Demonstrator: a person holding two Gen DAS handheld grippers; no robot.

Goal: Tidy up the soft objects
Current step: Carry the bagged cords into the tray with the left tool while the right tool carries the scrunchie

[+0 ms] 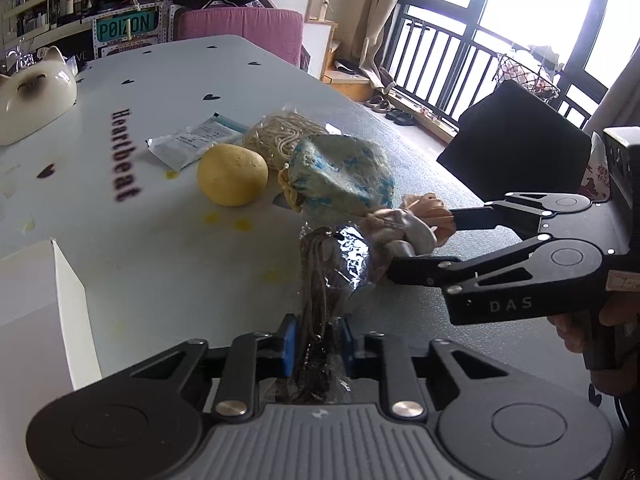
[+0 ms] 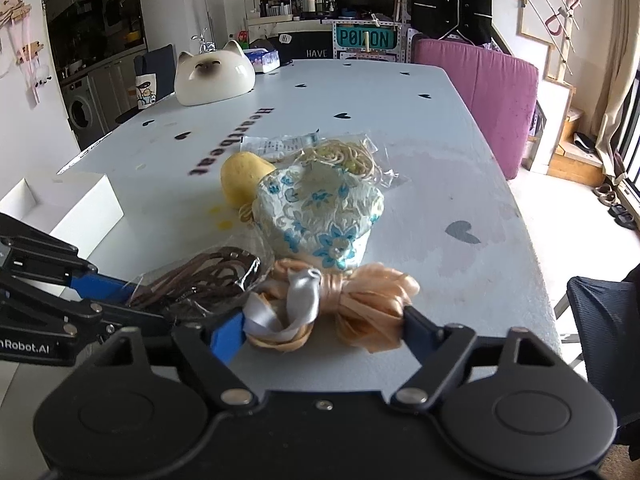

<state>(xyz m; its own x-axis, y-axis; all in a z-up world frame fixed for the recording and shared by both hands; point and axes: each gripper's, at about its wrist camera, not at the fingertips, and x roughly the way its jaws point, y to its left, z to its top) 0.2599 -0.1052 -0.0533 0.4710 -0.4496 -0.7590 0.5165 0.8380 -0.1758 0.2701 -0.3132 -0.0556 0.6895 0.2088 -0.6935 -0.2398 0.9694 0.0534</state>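
Nearby, ribbon bundle lies near table edge.

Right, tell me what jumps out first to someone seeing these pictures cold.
Two sets of tongs meet at the table's near edge: the left tongs are shut on a clear bag of brown cord, and the right tongs straddle a peach ribbon bundle. Just behind sit a blue-flowered fabric pouch and a yellow sponge ball. At the far left of the table rests a white cat-head ornament.

The white box is cut off at the edge (contents perhaps hidden).
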